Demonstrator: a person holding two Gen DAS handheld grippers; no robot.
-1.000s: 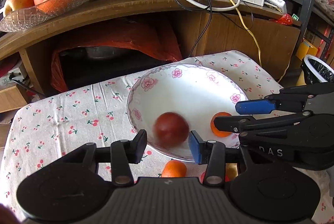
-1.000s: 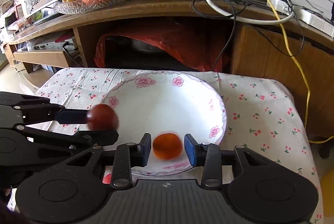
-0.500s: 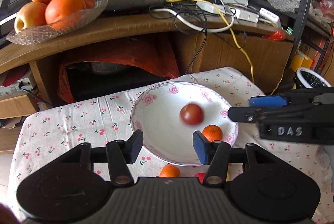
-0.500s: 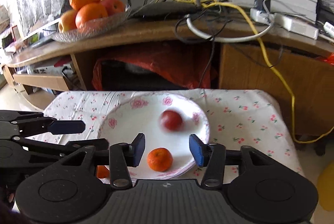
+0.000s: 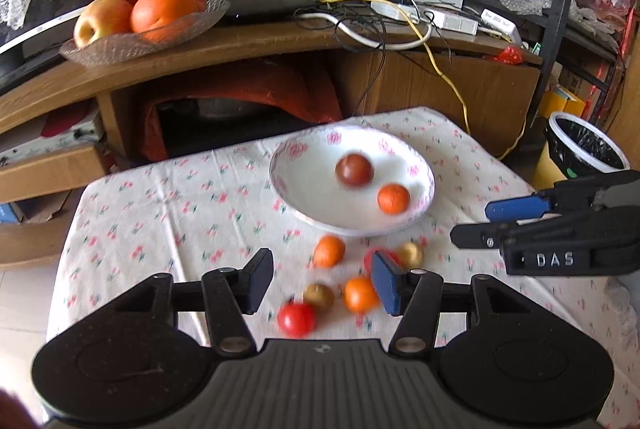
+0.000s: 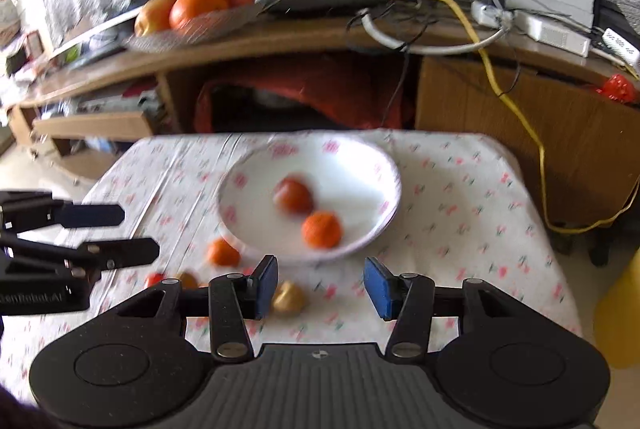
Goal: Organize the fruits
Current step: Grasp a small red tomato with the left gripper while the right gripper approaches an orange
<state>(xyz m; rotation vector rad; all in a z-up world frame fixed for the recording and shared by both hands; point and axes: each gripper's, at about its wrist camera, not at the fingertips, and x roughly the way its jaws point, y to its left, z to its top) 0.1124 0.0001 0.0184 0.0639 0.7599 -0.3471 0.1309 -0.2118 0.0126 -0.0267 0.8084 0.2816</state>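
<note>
Red tomato (image 5: 296,319) shows fully only from the left hand-held gripper (image 5: 320,283); both hand-held grippers' jaws gape, empty.

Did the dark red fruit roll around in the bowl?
Yes. The dark red fruit rolled from the bowl's near rim toward its far side, past the orange fruit.

bowl (image 5: 424,169): white, pink flowers | tablecloth (image 5: 180,197): white, red cherries | gripper pads (image 5: 382,283): blue
</note>
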